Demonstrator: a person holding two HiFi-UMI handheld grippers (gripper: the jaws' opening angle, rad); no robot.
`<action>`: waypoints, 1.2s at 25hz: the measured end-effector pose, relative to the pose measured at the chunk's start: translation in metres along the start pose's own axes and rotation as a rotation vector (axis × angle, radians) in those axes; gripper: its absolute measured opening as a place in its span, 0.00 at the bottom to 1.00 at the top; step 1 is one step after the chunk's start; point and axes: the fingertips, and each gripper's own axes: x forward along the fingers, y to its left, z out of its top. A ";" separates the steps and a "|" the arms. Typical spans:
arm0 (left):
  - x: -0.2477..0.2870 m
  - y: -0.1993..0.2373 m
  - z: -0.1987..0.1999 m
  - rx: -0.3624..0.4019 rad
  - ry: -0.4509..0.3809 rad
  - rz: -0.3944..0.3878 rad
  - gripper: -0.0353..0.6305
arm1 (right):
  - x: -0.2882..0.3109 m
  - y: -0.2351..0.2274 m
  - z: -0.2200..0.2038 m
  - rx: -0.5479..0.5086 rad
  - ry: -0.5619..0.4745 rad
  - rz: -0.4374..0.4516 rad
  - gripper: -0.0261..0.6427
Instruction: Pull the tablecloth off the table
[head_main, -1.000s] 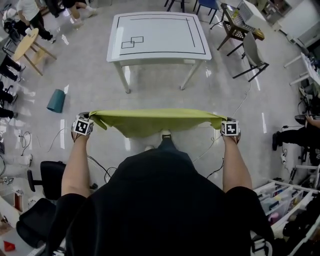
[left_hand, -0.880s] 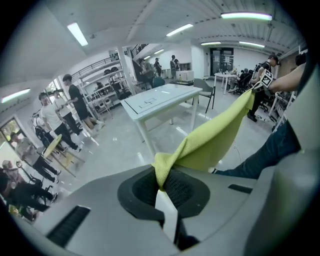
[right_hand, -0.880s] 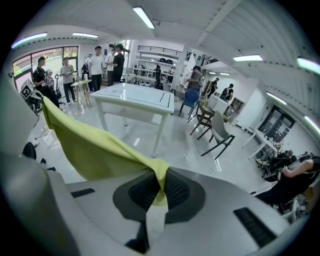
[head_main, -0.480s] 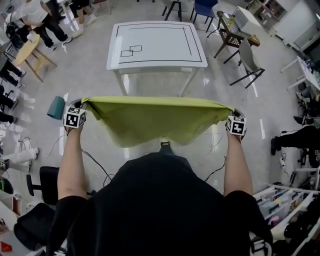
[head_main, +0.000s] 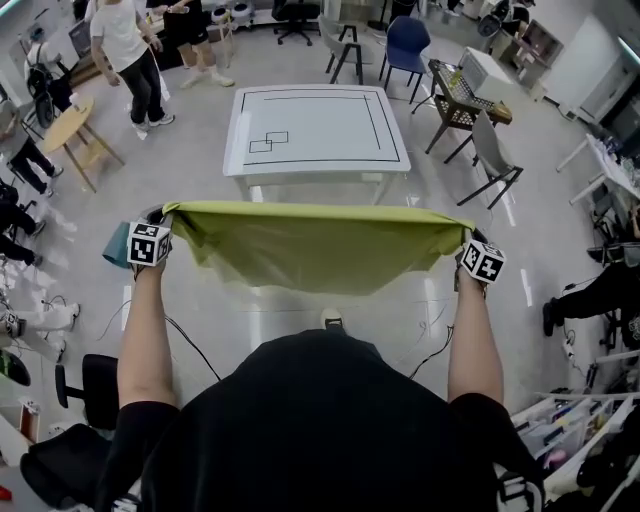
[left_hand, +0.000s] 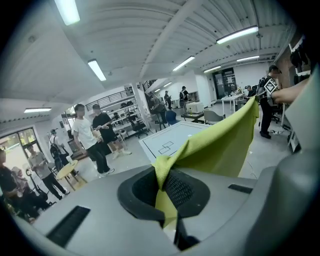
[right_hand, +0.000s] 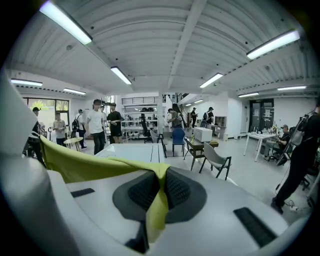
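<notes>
Head view, 6 o'clock: person's black-clad torso, both bare forearms (head_main: 145, 330) reaching out.

Left hand-held gripper (head_main: 163, 214) at 9 o'clock, jaws clamped together on one corner of the yellow-green tablecloth (head_main: 320, 245). Left gripper view: cloth corner pinched between the dark ribbed pads (left_hand: 177, 189), a tail of fabric hanging below them.

Right hand-held gripper (head_main: 468, 234) at 3 o'clock, jaws closed tight on the opposite corner. Right gripper view: same pinch, fabric folded between the pads (right_hand: 176, 189).

Tablecloth is stretched between the two grippers in mid-air, top edge taut, middle sagging down toward the person. It is off the table, well apart from it.

12 o'clock, farther: white tabletop (head_main: 315, 125) with black outlines drawn on it, standing on the glossy floor. Grey chair (head_main: 490, 150) at 2 o'clock, blue chair (head_main: 405, 45) at 1 o'clock. Small round wooden table (head_main: 70, 125) at 10 o'clock. Bystanders (head_main: 125, 45) at 11 o'clock, far.
</notes>
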 end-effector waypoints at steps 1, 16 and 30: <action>-0.005 0.002 0.007 0.000 -0.011 0.002 0.09 | -0.004 0.000 0.005 0.008 -0.012 0.001 0.08; -0.056 0.046 0.067 0.022 -0.147 0.081 0.09 | -0.041 0.021 0.105 -0.003 -0.202 0.054 0.09; -0.046 0.054 0.057 0.001 -0.141 0.078 0.09 | -0.030 0.033 0.097 0.020 -0.193 0.052 0.09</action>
